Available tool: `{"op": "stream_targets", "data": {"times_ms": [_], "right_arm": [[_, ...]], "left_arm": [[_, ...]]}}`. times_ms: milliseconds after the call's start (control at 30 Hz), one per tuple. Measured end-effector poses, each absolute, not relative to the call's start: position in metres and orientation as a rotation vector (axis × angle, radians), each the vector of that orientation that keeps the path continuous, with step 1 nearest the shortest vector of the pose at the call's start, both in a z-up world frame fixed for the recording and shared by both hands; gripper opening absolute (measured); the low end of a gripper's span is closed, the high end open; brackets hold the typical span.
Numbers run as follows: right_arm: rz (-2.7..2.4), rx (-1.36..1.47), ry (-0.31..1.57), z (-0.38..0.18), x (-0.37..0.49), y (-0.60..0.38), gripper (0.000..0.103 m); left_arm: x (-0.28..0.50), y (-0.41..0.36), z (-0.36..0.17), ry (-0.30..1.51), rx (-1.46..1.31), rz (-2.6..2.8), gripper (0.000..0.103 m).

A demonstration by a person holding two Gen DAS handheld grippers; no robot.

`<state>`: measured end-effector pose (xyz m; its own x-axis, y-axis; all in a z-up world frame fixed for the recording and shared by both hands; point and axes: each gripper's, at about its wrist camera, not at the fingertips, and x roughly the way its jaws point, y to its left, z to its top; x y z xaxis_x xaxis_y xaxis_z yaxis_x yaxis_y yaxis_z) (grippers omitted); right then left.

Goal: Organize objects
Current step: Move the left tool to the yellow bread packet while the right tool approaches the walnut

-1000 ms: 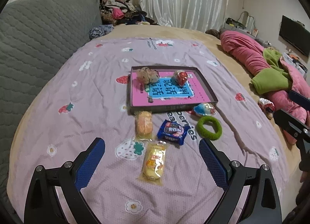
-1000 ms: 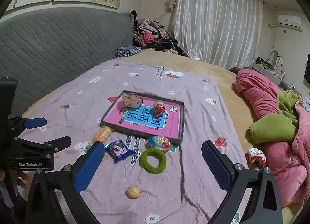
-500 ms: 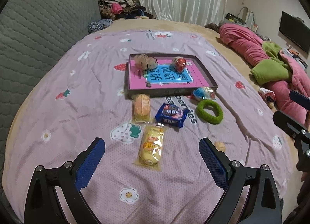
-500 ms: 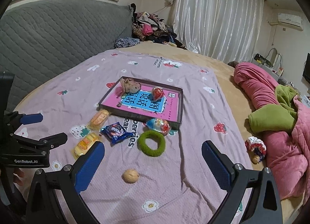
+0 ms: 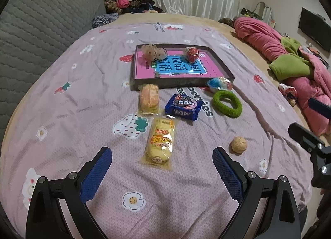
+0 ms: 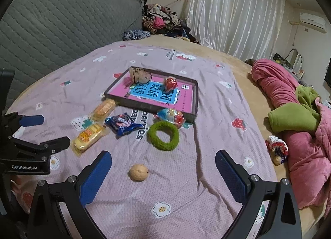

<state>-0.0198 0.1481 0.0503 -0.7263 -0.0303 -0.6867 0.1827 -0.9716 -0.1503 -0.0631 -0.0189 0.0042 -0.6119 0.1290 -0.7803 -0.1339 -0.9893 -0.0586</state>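
A shallow pink box (image 5: 225,71) (image 6: 195,102) lies on the bed with a beige pouch (image 5: 154,52) and a red wrapped egg (image 5: 192,54) inside. In front of it lie an orange snack pack (image 5: 149,98), a blue cookie pack (image 5: 183,106) (image 6: 122,123), a yellow cake pack (image 5: 160,140) (image 6: 89,136), a green ring (image 5: 227,104) (image 6: 163,135), a colourful wrapped egg (image 5: 219,84) (image 6: 171,116) and a walnut (image 5: 239,144) (image 6: 138,172). My left gripper (image 5: 162,166) is open and empty, just short of the yellow pack. My right gripper (image 6: 163,169) is open and empty around the walnut's near side.
The purple bedspread (image 5: 82,94) covers the bed. A grey quilted headboard (image 5: 41,22) stands at the left. A pink and green bundle of bedding (image 6: 300,119) lies along the right edge with a small doll (image 6: 277,148). Clothes are piled at the back (image 6: 163,20).
Both grippers have moved forward and down toward the bed; the objects look larger and nearer. The walnut has come into the left wrist view. Nothing was grasped.
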Motion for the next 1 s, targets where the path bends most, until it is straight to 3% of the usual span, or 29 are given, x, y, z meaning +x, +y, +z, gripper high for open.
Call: {"op": "stream_targets", "data": {"times_ms": [1000], "right_arm": [[-2.752,1.167,0.320,-0.029,-0.032,0.136,0.101]], "left_arm": [[-0.085,-0.020,-0.058,0.027,-1.264,2.679,0.098]]}}
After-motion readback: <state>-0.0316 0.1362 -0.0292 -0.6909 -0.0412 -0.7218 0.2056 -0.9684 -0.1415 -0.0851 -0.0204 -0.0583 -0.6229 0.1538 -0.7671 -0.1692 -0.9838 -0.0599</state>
